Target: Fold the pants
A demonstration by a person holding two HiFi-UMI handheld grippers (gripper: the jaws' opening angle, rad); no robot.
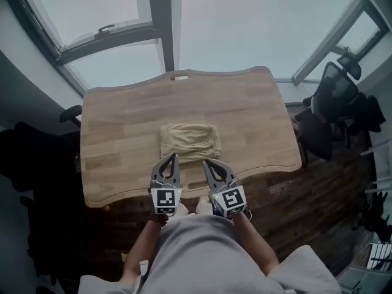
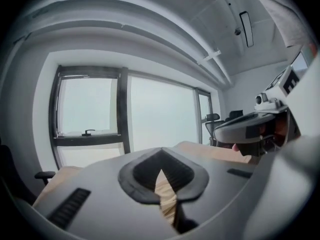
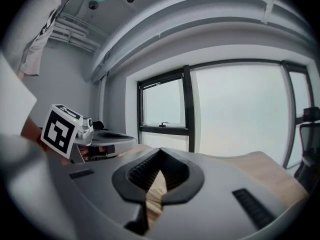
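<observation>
The beige pants (image 1: pixel 190 141) lie as a compact rectangle in the middle of the wooden table (image 1: pixel 122 121). My left gripper (image 1: pixel 173 157) and right gripper (image 1: pixel 206 162) are raised side by side over the table's near edge, just short of the pants and apart from them. Both are shut with nothing in them. In the left gripper view the left gripper (image 2: pixel 161 159) points level at the windows, its dark pads together. The right gripper (image 3: pixel 159 159) looks the same in the right gripper view. Each shows only a thin beige strip through the slit behind its pads.
Large windows (image 1: pixel 122 35) stand beyond the table's far edge. Black office chairs (image 1: pixel 334 112) crowd the right side and another chair (image 1: pixel 70 115) sits at the left. A dark wooden floor (image 1: pixel 306 195) lies around the table. The person's grey-clad lap (image 1: pixel 202 250) fills the bottom.
</observation>
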